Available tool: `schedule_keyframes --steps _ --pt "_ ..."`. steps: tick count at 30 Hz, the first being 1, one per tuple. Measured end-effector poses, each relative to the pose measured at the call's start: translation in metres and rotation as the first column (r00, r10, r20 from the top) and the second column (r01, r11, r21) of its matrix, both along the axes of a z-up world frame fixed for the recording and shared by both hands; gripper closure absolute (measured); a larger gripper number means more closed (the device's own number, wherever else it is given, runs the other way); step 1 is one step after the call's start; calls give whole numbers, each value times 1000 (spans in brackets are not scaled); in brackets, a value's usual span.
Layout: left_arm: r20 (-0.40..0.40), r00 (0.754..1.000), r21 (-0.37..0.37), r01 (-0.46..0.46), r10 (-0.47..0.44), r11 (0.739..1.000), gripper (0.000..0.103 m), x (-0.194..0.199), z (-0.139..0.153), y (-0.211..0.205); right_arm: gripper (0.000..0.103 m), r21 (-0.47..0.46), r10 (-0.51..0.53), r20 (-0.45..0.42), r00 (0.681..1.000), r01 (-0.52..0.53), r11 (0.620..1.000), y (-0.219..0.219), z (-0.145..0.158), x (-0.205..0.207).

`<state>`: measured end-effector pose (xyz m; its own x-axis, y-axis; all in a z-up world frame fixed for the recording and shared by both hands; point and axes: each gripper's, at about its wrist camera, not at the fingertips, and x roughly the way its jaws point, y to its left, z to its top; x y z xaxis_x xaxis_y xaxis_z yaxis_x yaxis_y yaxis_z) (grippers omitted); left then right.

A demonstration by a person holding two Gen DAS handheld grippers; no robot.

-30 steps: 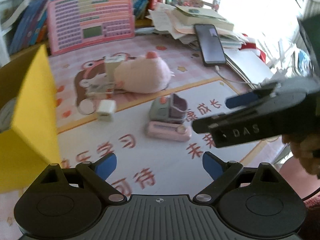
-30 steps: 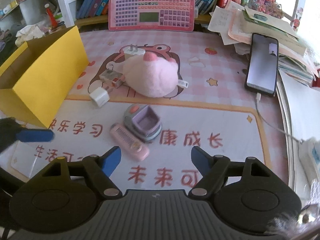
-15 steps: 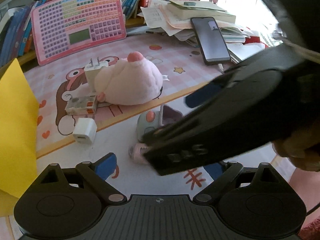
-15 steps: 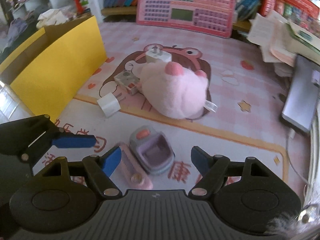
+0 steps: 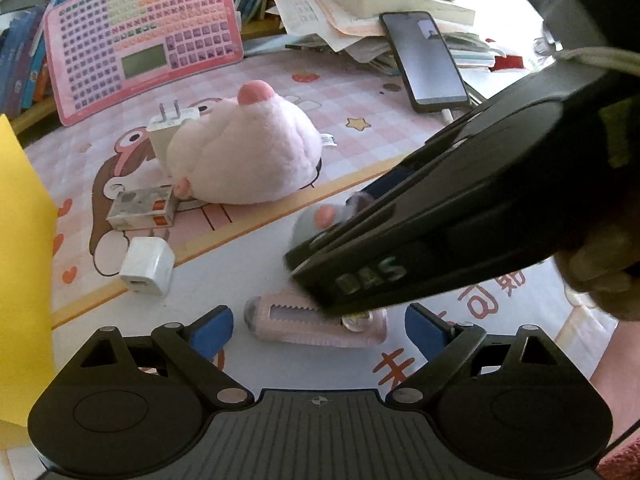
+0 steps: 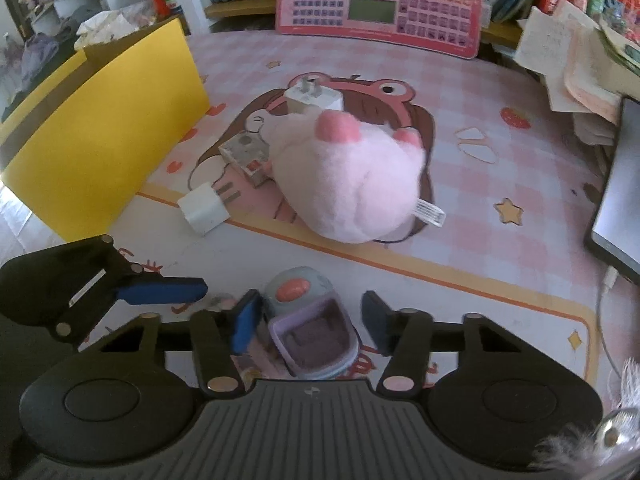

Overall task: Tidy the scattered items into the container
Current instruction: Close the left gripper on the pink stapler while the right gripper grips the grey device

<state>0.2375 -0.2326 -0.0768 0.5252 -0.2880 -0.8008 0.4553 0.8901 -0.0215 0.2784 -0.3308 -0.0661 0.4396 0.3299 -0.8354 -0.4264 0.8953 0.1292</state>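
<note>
A small grey and purple toy (image 6: pixel 308 320) with a pink button stands on the mat between the fingers of my right gripper (image 6: pixel 310 322). The jaws are closing around it, with narrow gaps still showing at the pads. The right gripper's black housing (image 5: pixel 440 220) crosses the left wrist view and hides most of that toy (image 5: pixel 320 220). My left gripper (image 5: pixel 318 330) stands wide open astride a pink comb-like case (image 5: pixel 296 322) lying flat. A yellow box (image 6: pixel 112 152) stands open at the left. A pink plush (image 6: pixel 352 180) lies mid-mat.
Beside the plush lie a white charger cube (image 6: pixel 202 212), a grey adapter block (image 6: pixel 244 150) and a white pronged plug (image 6: pixel 314 98). A pink keyboard toy (image 6: pixel 380 0) leans at the back. A phone (image 5: pixel 424 60) and a paper stack (image 5: pixel 360 12) sit on the right.
Both grippers have come forward and down. The right one now straddles the grey-purple toy with its jaws much narrower. The left one has reached the pink case and stays wide.
</note>
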Motion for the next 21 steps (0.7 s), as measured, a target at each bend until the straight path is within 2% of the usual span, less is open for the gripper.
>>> schedule_keyframes --steps 3,8,13,21 --pt "3 1000 7 12 -12 1000 9 1 -1 -1 63 -8 -24 8 1000 24 1000 -7 2 -2" --pt "17 999 23 27 -28 999 9 0 -3 -5 63 5 -55 -7 998 55 998 -18 0 -3" --pt "25 999 28 28 -28 999 10 0 -3 -8 58 2 -66 -10 998 66 998 -21 0 -5" --pt "40 999 15 13 -13 1000 24 -3 -4 -6 55 -13 -54 -9 998 54 998 -21 -2 -5"
